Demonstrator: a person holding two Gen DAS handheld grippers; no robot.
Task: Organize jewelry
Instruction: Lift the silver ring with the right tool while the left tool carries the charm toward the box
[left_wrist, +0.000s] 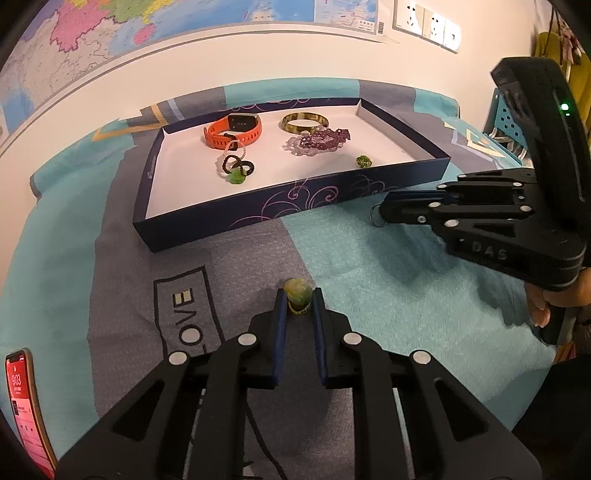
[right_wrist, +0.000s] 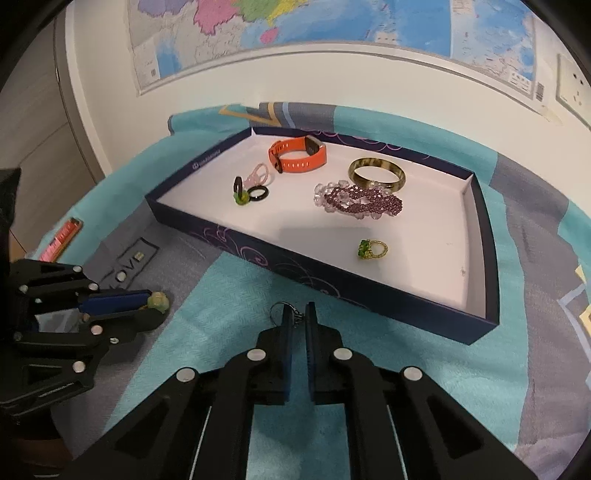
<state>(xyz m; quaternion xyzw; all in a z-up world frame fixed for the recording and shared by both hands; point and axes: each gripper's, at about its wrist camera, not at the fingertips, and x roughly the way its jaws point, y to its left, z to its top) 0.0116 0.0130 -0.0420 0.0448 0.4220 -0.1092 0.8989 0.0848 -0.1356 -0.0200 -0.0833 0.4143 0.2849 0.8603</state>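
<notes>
Black hand-held gripper (left_wrist: 299, 299) frames, blue pads (left_wrist: 281, 317), silver round rivets.

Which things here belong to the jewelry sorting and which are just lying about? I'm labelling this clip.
Job:
- tray
- orange watch
- bangle
- purple bead strand
- green ring
- black rings
- green pendant in the left hand-held gripper
- metal ring in the right hand-held gripper

Lying about:
- phone
- wall map
- blanket
</notes>
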